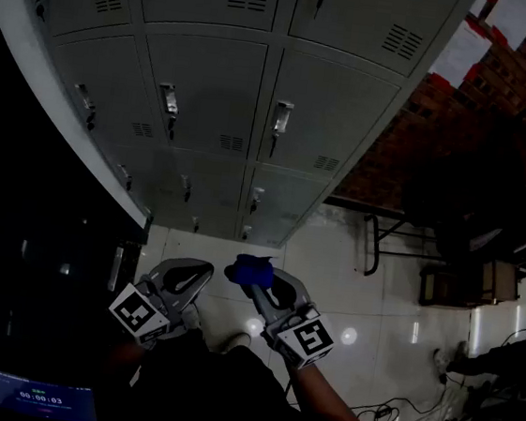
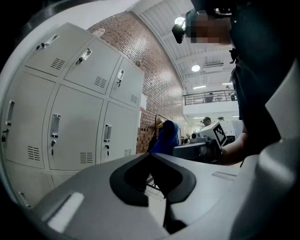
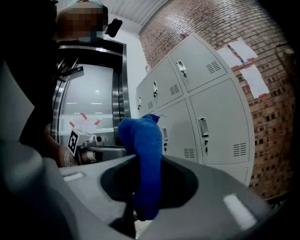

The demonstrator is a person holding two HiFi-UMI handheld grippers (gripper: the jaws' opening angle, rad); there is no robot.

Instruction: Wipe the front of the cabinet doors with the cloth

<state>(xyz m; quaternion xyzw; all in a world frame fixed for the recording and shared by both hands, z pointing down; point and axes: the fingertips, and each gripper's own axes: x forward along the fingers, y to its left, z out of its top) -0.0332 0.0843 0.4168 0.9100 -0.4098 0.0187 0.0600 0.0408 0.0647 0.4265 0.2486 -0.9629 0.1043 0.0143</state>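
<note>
The screen at near left shows a timer, seemingly 00:00:03. Papers on the far brick wall are unreadable.

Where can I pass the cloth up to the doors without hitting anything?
Bare floor lies between the right gripper, shut on the cloth, and the cabinet base: open straight ahead. Crowded to the right: dark furniture and cables. The left side is too dark to judge.

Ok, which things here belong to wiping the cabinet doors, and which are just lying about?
For the job: blue cloth, shut in the right gripper; grey cabinet doors.
Lying about: cables; papers; screen.
</note>
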